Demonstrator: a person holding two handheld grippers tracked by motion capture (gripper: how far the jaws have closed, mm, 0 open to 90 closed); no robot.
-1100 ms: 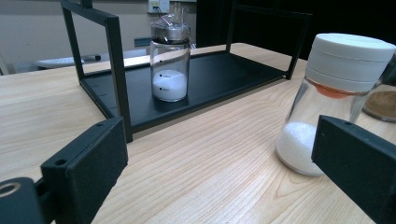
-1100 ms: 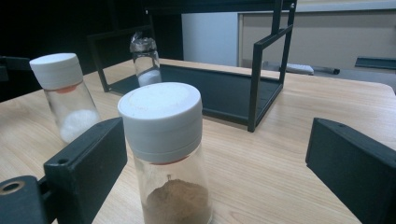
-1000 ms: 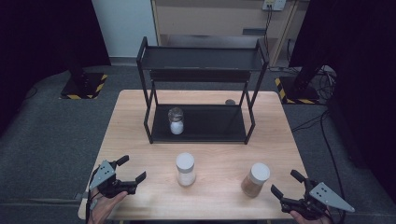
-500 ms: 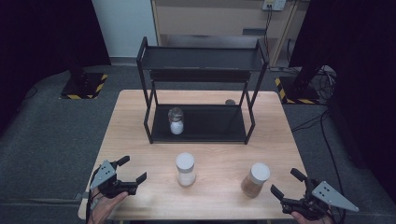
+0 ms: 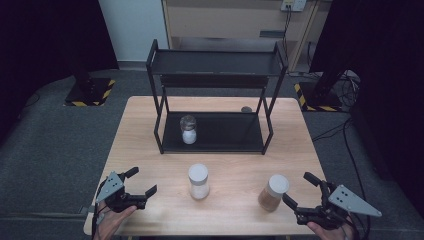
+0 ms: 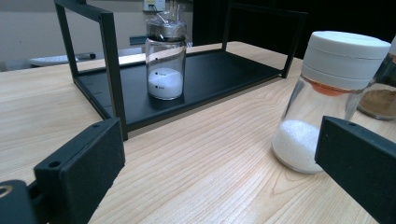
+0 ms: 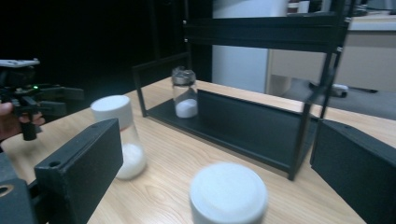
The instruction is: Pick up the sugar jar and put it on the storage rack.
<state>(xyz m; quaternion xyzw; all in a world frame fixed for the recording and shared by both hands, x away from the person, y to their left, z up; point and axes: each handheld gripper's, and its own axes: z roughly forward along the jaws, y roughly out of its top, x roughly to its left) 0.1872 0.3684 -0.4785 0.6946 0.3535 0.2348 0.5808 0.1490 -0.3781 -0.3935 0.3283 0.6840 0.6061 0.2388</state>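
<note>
There are three jars in all. Two jars have white lids: one jar with white powder (image 5: 198, 181) and one jar with brown powder (image 5: 273, 192). One jar has a shiny silver top (image 5: 188, 129) and a little white powder inside. There is one black rack (image 5: 215, 62), and it has two shelves. There is one wooden tabletop (image 5: 145, 125). There are two grippers, a left gripper (image 5: 141, 184) and a right gripper (image 5: 299, 190).
</note>
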